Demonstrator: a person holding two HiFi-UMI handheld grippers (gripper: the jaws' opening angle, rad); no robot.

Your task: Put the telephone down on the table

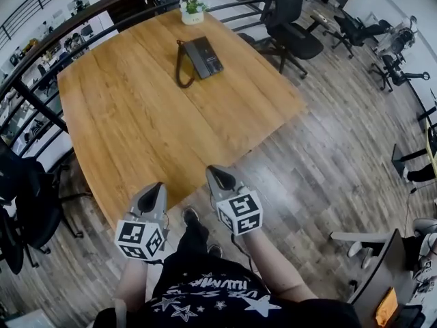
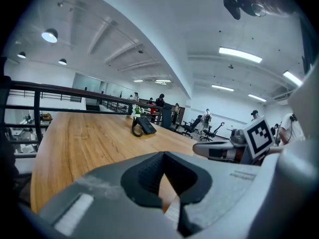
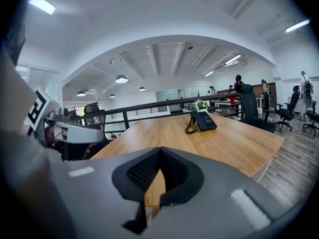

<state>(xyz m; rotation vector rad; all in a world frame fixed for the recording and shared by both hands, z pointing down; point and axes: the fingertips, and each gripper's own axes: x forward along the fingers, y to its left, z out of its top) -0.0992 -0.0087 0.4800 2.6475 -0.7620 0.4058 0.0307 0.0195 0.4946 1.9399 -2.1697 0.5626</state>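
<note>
A dark, flat, rectangular telephone (image 1: 202,57) is lying on the wooden table (image 1: 136,128), close to the far edge and towards its far right corner. Its black cord (image 1: 181,67) is curving in a loop on the wood along its left side. Just beyond it, at the far edge, a small white pot with a green plant (image 1: 192,11) is standing. The tabletop is showing warm, smooth planks with long grain lines.

At the near edge, well apart from the telephone, a person is holding two grey moulded grippers side by side. The left gripper (image 1: 157,187) is clenched on nothing, its ribbed black pads meeting at the tips. The right gripper (image 1: 217,173) is likewise clenched and empty. A dark metal railing (image 1: 68,26) is curving behind the table, and a black office chair (image 1: 290,33) is standing on grey-brown floorboards (image 1: 328,156).
</note>
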